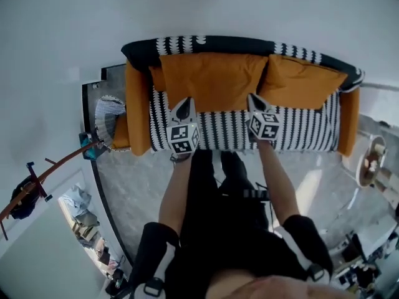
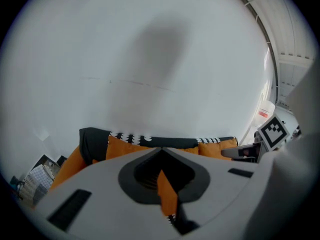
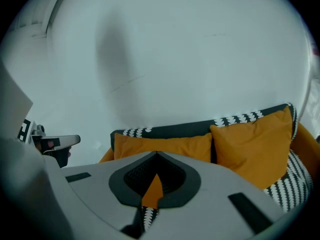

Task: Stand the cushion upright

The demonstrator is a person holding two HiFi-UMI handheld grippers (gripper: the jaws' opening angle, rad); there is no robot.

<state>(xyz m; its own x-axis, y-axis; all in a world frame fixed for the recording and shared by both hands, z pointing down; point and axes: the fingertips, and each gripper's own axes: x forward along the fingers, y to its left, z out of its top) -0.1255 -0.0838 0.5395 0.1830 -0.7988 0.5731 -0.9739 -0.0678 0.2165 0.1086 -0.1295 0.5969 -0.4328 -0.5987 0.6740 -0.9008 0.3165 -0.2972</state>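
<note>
Two claws point at the sofa (image 1: 299, 132) in the head view. The left claw (image 1: 182, 103) is at the lower left corner of the big orange cushion (image 1: 212, 80), and the right claw (image 1: 254, 99) is at its lower right corner. The cushion lies straight ahead of both, against the backrest. Its long axis runs side to side along the sofa, across the line of the claws. Neither hand is clearly nearer. A second cushion (image 1: 305, 83) sits just beside it on the right.

From the left gripper view, the jaws of the left claw (image 2: 167, 194) are drawn almost together. A thin slit remains, showing a strip of orange with striped seat fabric below it. That reads as cushion and seat seen through the slit, so I judge this claw empty. The cushion (image 2: 131, 146) shows beyond, under the dark backrest.

From the right gripper view, the right claw (image 3: 150, 199) looks the same: jaws nearly closed, an orange sliver above striped fabric, nothing clamped as far as I can judge. The cushion (image 3: 165, 146) is dead ahead, low and wide. How steeply it leans I cannot tell.
</note>
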